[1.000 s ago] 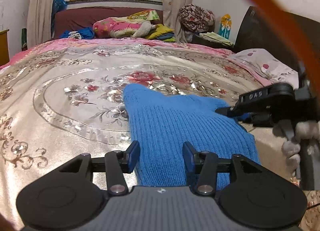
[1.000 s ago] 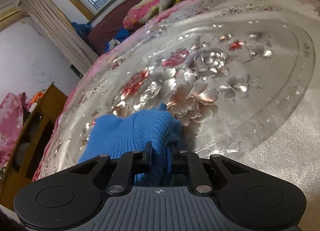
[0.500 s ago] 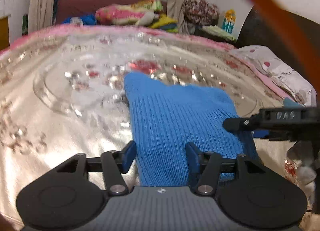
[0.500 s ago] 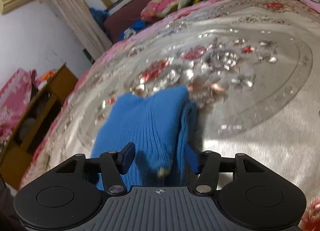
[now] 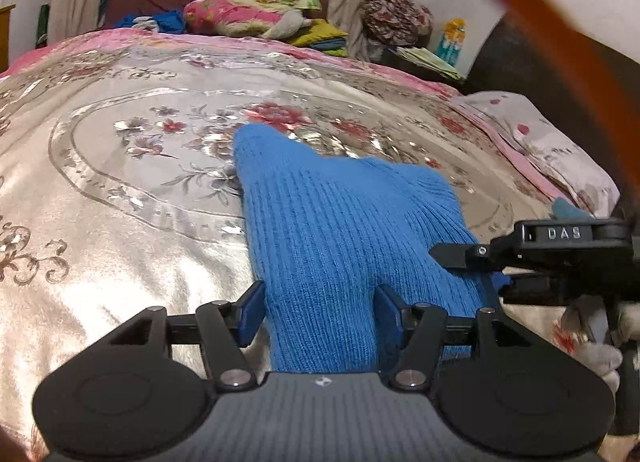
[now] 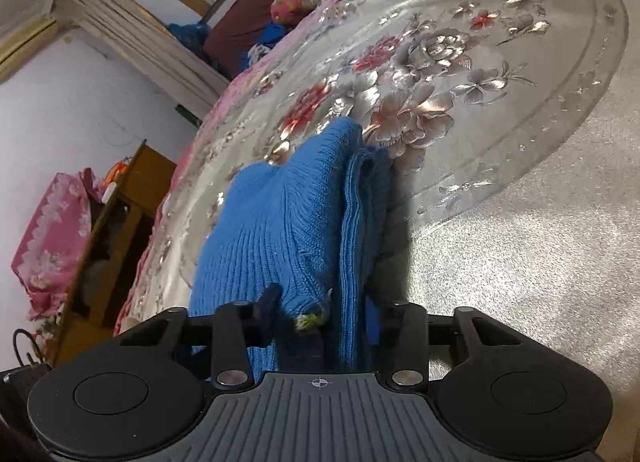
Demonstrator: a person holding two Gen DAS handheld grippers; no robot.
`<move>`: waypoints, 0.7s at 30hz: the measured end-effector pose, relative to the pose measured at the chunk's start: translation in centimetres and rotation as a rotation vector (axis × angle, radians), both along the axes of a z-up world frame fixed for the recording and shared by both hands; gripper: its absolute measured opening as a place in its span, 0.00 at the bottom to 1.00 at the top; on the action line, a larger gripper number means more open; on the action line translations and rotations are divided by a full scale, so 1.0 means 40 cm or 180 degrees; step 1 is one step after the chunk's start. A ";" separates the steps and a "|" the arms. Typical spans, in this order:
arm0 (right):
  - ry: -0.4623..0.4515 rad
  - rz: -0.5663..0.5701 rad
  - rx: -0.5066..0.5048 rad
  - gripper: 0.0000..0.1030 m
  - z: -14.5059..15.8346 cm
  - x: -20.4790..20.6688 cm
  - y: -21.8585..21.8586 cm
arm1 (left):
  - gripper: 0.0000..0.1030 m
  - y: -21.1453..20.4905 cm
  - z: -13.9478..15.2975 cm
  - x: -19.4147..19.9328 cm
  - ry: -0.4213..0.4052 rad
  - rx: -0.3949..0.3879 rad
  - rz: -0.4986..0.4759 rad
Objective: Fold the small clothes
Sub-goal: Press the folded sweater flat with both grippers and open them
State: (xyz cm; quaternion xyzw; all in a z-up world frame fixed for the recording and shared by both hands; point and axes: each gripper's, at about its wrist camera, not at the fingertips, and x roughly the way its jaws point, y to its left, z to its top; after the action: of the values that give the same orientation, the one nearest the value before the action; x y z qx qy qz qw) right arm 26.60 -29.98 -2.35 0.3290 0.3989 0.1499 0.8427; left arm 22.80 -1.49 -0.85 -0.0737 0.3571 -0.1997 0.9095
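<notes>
A small blue knitted garment (image 5: 344,230) lies folded on the floral bedspread (image 5: 120,182). My left gripper (image 5: 318,310) is open, its blue-padded fingers either side of the garment's near end. My right gripper (image 6: 320,326) is open too, straddling the garment's (image 6: 288,222) near edge, where the folded layers stack. The right gripper also shows in the left wrist view (image 5: 472,262), at the garment's right side.
Piled bedding and pillows (image 5: 248,18) lie at the far end of the bed under a window. A spotted pillow (image 5: 532,142) lies at the right. A wooden cabinet (image 6: 116,230) stands beside the bed. An orange band (image 5: 540,30) crosses the upper right of the left wrist view.
My right gripper opened and let go of the garment's edge, which now rests on the folded stack. My left gripper stayed open over the near end.
</notes>
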 end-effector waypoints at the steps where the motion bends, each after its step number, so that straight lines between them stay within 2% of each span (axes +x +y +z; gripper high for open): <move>1: 0.0008 -0.0002 0.0010 0.35 0.003 -0.004 -0.002 | 0.60 -0.001 0.002 -0.009 0.0003 0.0014 -0.0026; 7: 0.0083 0.0073 -0.0006 0.33 0.015 -0.071 -0.022 | 0.60 -0.007 0.004 -0.068 0.0037 0.0086 -0.0231; 12: 0.0007 0.0028 -0.0265 0.36 0.044 -0.116 -0.025 | 0.60 -0.011 0.028 -0.091 -0.0096 0.0188 -0.0212; 16: -0.0315 -0.0155 -0.0583 0.36 0.113 -0.136 -0.032 | 0.60 -0.008 0.062 -0.088 -0.0304 0.0244 -0.0088; 18: -0.0542 -0.0249 -0.0744 0.36 0.148 -0.137 -0.022 | 0.60 -0.016 0.070 -0.073 -0.0339 0.0245 -0.0028; 21: -0.0689 -0.0223 -0.0845 0.35 0.163 -0.104 0.008 | 0.60 -0.031 0.067 -0.055 -0.0341 0.0219 0.0023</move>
State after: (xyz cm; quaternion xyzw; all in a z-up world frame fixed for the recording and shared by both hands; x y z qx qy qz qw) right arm 22.44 -29.64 4.16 0.2104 0.3104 0.1009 0.9215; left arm 20.62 -2.73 1.82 -0.0328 0.3143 -0.1878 0.9300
